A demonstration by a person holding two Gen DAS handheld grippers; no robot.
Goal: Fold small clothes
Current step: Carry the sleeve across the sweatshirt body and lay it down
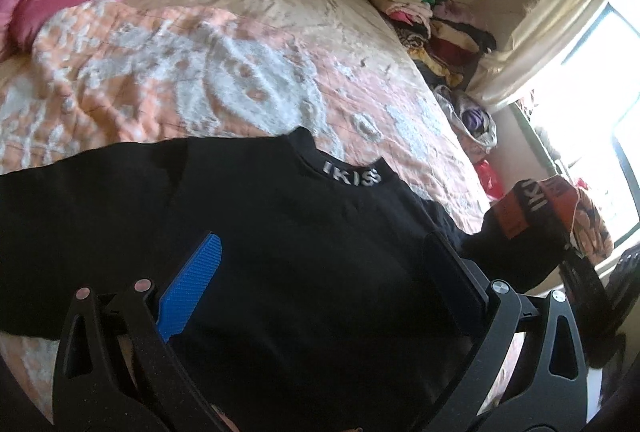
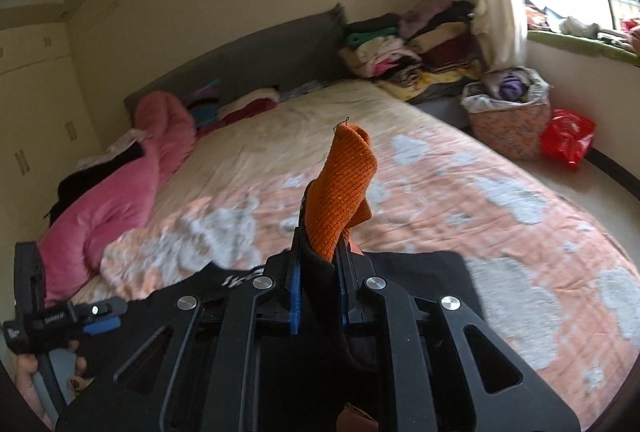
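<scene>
A small bedroom: a bed under a peach-and-white quilt, a pink duvet heaped at the far left, stacks of folded clothes in the far corner by the bright window. The black top lies spread along the near edge of the bed, collar away from us. The left gripper hovers over it with jaws wide apart, holding nothing. The right gripper is clamped tight on the sleeve's orange cuff, lifted off the quilt at the right. I'd worry that the pinch is only on the cuff's edge, so a quick swing could slip it free, or drag the unpinned body askew.
</scene>
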